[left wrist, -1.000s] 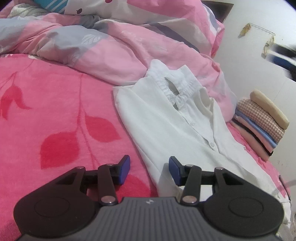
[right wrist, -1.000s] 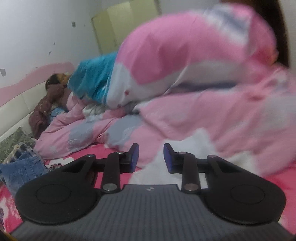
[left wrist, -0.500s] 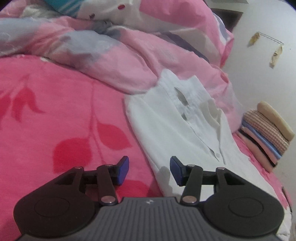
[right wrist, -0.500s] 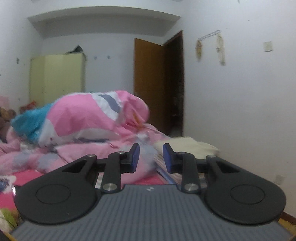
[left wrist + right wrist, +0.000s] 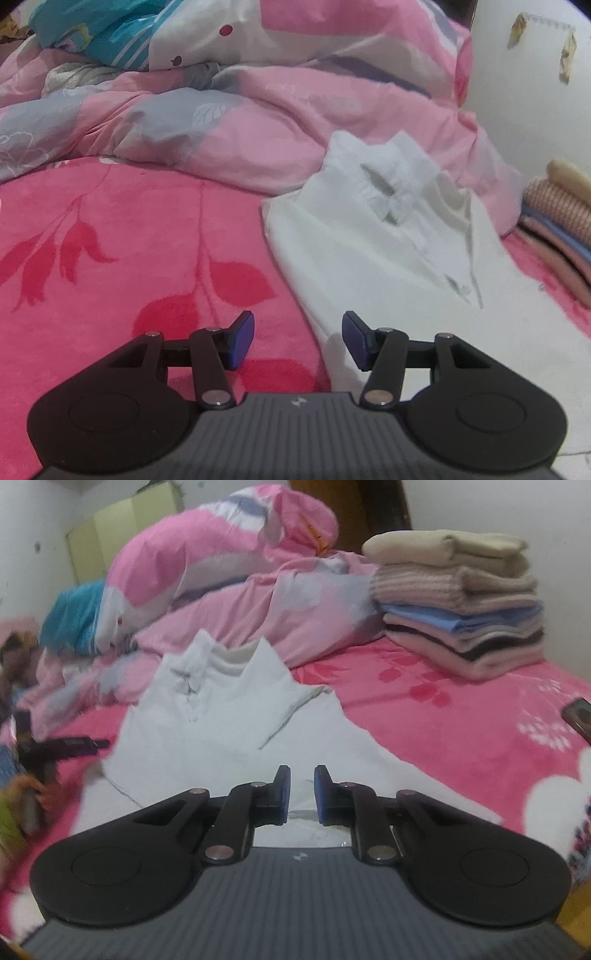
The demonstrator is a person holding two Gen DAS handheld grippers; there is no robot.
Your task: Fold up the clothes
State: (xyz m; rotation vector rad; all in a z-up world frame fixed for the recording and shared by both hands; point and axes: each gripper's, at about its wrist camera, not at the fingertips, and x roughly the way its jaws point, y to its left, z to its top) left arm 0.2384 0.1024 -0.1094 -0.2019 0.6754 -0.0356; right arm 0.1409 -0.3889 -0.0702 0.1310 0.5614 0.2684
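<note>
- Left wrist view: a bed covered by a plush hot-pink blanket with a red leaf print [image 5: 110, 258] fills the foreground; a crumpled pink, grey and white quilt [image 5: 229, 122] is heaped along its far side, and a white wall [image 5: 524, 103] rises at upper right.
- The white collared button-front shirt of thin woven cloth [image 5: 369, 258] lies flat on the blanket to the right of centre, front placket up. Its long axis runs from the collar at upper centre-right, beside the quilt, down to the lower right edge.
- A stack of folded garments in beige, striped tan, blue and pink [image 5: 557, 221] sits at the right edge, beyond the shirt.
- The left tongs [image 5: 297, 339] stand open with nothing between the blue pads, having just widened; they hang over the shirt's near left edge.
- Right wrist view: the same shirt [image 5: 229, 731] lies with its collar pointing away toward the quilt [image 5: 258, 602], a fold lying diagonally across its right side. The stack of folded garments [image 5: 458, 602] stands well to the right on the blanket [image 5: 461, 731]. A pale green wardrobe [image 5: 122, 535] stands against the far wall.
- The right tongs [image 5: 301, 794] are nearly shut, having just been narrowing, with a slim gap and no cloth between the pads.
- The left tongs [image 5: 88, 744] show blurred at the shirt's left edge.
</note>
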